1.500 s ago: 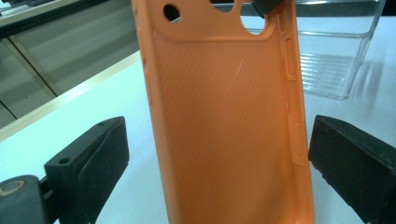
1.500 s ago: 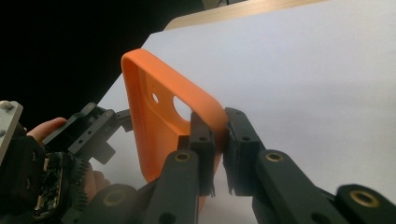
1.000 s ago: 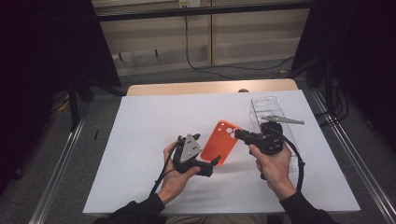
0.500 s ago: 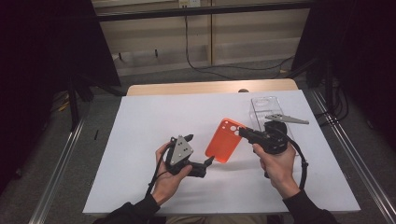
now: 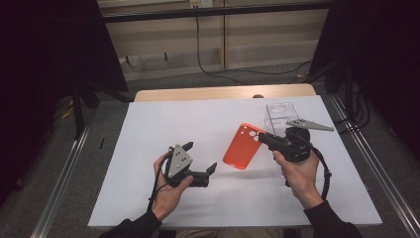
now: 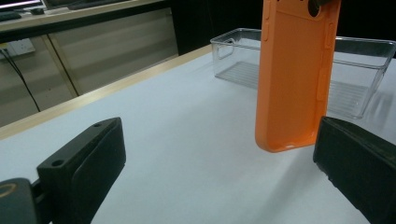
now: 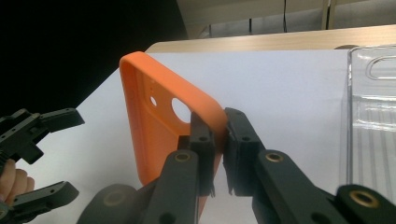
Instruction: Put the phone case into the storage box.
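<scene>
One orange phone case (image 5: 242, 146) pinched in right claw (image 5: 263, 138); left claw (image 5: 200, 157) agape, empty

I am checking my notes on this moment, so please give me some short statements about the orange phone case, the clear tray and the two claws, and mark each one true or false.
1. The right claw is shut on the orange phone case. True.
2. The left claw is shut on the case's lower end. False: its jaws stand wide apart and hold nothing.
3. The case lies flat on the white table. False: it is held up above it, off the surface.
4. The clear tray stands on the table beyond the case. True.
5. The tray holds a second orange case. False: nothing orange shows inside.
</scene>
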A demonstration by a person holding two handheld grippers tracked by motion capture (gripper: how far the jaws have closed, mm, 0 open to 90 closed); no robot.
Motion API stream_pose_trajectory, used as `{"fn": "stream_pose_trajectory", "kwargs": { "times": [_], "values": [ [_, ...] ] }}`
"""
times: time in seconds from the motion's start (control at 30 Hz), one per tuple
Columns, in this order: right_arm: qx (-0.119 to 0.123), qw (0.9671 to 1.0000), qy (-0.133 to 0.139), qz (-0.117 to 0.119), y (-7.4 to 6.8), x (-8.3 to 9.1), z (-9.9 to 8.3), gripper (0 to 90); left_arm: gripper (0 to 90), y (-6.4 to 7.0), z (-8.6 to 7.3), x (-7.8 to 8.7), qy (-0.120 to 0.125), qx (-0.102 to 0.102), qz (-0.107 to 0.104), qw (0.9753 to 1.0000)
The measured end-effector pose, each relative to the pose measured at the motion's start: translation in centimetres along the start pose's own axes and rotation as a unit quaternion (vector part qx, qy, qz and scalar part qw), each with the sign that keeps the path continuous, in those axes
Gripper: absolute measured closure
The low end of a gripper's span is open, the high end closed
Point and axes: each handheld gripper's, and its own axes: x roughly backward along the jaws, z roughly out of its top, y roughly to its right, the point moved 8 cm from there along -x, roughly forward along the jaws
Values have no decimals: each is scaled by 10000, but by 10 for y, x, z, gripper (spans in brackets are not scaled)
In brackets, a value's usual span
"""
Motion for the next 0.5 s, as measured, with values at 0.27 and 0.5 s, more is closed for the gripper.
{"fn": "stream_pose_trajectory", "kwargs": {
  "times": [0.27,0.5],
  "values": [
    [34,9999,109,-80,5,4,5,823,21,-14,-3,10,325,177,115,9992],
    [30,9998,152,-118,10,6,7,823,23,-22,-1,21,588,405,158,9973]
  ]
}}
